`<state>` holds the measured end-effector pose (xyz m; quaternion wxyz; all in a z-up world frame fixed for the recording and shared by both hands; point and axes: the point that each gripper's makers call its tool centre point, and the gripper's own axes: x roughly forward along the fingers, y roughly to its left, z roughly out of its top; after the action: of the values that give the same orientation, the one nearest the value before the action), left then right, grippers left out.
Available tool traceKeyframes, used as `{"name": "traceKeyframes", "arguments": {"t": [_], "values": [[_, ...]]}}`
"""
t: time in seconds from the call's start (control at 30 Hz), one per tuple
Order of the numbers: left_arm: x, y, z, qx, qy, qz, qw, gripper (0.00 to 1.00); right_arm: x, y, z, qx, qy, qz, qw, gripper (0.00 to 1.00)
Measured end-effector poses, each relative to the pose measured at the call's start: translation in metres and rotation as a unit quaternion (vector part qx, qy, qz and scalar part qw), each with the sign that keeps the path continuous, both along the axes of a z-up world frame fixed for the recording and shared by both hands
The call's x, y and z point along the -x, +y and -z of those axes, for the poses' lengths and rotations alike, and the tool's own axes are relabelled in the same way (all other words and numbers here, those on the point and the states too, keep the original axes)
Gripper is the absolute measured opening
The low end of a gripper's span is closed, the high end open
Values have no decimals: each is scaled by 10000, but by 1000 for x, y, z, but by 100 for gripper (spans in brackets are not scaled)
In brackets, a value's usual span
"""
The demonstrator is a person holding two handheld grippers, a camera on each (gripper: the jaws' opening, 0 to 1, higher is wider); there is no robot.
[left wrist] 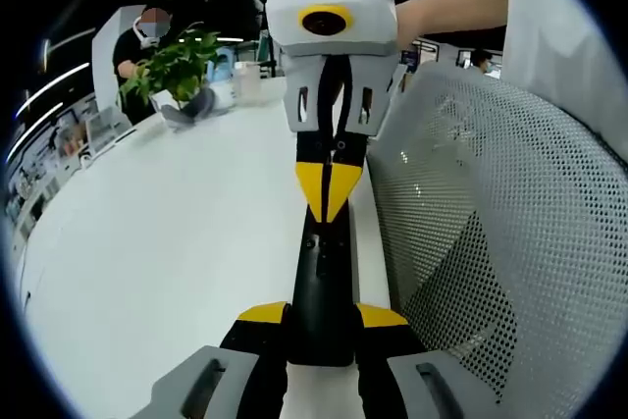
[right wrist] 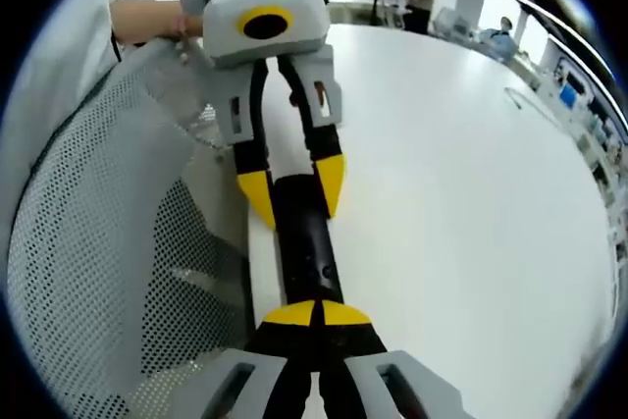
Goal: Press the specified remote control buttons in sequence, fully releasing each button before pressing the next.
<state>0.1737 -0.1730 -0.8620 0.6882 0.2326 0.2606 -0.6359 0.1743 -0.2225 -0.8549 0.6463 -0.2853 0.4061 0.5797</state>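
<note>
Remote control [left wrist: 322, 291] black, gripped at one end by left tool [left wrist: 321, 319]; right tool [right wrist: 316, 319] clenched, tips on other end.

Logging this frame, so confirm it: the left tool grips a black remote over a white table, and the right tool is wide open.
Not right. The right tool is shut, its yellow tips together on the remote, as the right gripper view shows. The left tool does grip the black remote over the white table.
</note>
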Motion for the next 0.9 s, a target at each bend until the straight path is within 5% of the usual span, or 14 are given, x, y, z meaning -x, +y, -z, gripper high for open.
{"name": "traceKeyframes", "arguments": {"t": [0.9], "values": [[0, 0, 0, 7, -7, -1, 10000, 25, 1, -10, 1, 468, -234, -361, 9980, 0]]}}
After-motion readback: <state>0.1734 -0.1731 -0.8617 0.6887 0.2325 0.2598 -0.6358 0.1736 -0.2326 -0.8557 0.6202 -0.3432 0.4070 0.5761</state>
